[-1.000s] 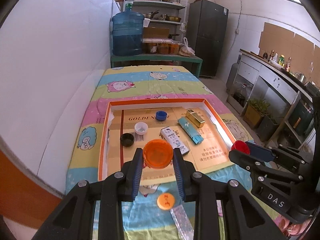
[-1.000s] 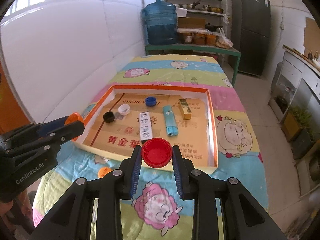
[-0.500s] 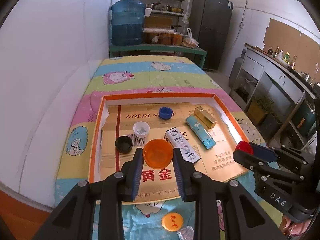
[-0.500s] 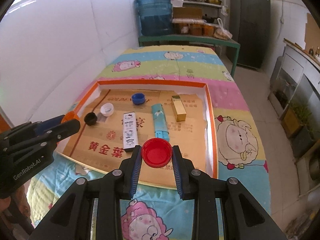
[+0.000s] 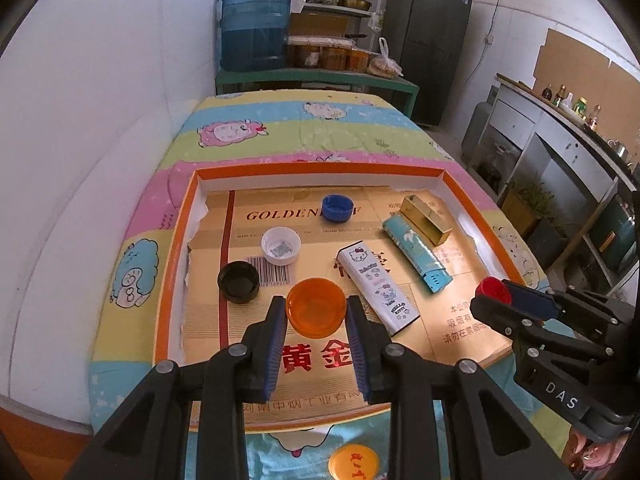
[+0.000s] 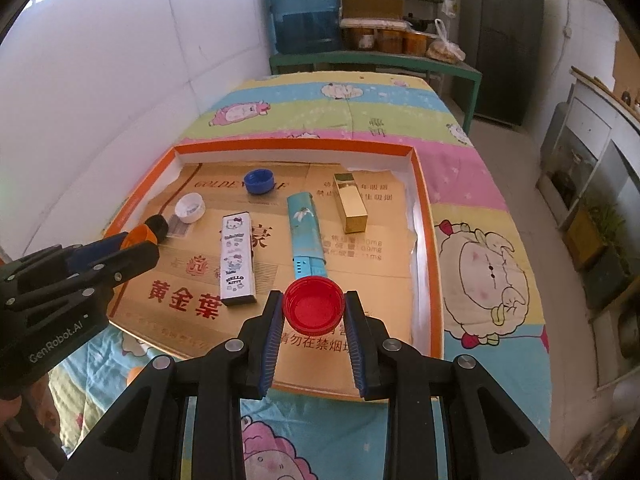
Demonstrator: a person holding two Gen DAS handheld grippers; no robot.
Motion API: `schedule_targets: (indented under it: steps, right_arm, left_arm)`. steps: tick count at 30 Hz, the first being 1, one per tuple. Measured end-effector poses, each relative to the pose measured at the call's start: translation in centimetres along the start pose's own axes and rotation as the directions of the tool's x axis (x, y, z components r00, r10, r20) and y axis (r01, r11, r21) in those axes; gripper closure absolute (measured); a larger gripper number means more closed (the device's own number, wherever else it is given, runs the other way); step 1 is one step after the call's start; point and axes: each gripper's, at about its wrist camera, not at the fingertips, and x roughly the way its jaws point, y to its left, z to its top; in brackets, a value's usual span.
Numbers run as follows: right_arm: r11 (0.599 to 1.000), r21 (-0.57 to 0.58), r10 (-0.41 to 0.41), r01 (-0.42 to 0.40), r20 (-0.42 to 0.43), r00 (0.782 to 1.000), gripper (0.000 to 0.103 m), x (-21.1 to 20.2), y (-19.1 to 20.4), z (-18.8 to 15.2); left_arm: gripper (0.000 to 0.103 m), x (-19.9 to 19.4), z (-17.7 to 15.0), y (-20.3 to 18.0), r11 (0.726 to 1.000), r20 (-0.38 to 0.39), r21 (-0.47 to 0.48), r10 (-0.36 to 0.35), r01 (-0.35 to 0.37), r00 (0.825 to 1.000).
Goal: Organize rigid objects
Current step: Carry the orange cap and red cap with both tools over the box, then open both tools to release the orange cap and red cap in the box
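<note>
Caps are what both grippers carry, each hanging above the near part of the orange-rimmed tray [image 5: 176, 240], which lies on a desk [image 6: 348, 100] under a cartoon-striped cloth. Within the tray, largest first: a teal lighter case [image 5: 416, 254] lies diagonally toward the right wall, touching a gold box [image 5: 426, 218] on its far side; a white Hello Kitty case [image 5: 378, 282] lies nearer, just left of the teal one. Toward the tray's far wall sits a blue cap [image 5: 337, 207]; left of centre a white cap [image 5: 281, 245], and just beside it, nearer the left wall, a black cap [image 5: 239, 281].

The left gripper [image 5: 316, 312] has its fingers closed on an orange cap [image 5: 316, 307], open side up, hanging over the tray floor just right of the black cap. The right gripper [image 6: 314, 308] clamps a red cap [image 6: 314, 305] between its pads, close to the teal case's near end.

Outside the tray's near edge a yellow-orange cap [image 5: 354, 463] lies on the cloth (its printed characters are too small to read, and the gripper body cuts off what lies beside it).
</note>
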Motion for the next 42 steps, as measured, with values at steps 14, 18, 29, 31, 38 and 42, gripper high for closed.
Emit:
schedule_targets:
  steps: [14,18,29,31,38,42]
  right_arm:
    - [1.0,-0.001,-0.005,0.005,-0.032,0.999,0.073,1.9,-0.2,0.0]
    - [1.0,-0.003,-0.012,0.012,-0.042,0.999,0.072,2.4,-0.3,-0.1]
    - [1.0,0.001,-0.012,0.012,-0.058,0.998,0.073,3.3,-0.5,-0.5]
    - [1.0,0.002,-0.009,0.009,-0.06,0.998,0.073,3.4,-0.5,-0.5]
    - [1.0,0.001,-0.007,0.007,-0.055,0.998,0.072,3.4,-0.4,-0.6]
    - [1.0,0.008,0.0,0.0,-0.053,0.999,0.072,3.3,-0.5,-0.6]
  left_arm:
    - [0.073,2.2,-0.3,0.3,1.0,-0.038,-0.006,0.011,-0.011,0.999]
    - [0.073,2.8,-0.5,0.3,1.0,-0.053,-0.005,0.009,-0.01,0.999]
    - [0.073,3.7,-0.9,0.3,1.0,-0.063,-0.007,0.011,-0.012,0.998]
    - [0.073,3.7,-0.9,0.3,1.0,-0.064,-0.006,0.01,-0.011,0.998]
    - [0.068,3.6,-0.8,0.6,1.0,-0.06,-0.009,0.004,-0.005,0.998]
    - [0.06,3.4,-0.9,0.6,1.0,-0.05,-0.017,0.0,-0.001,0.999]
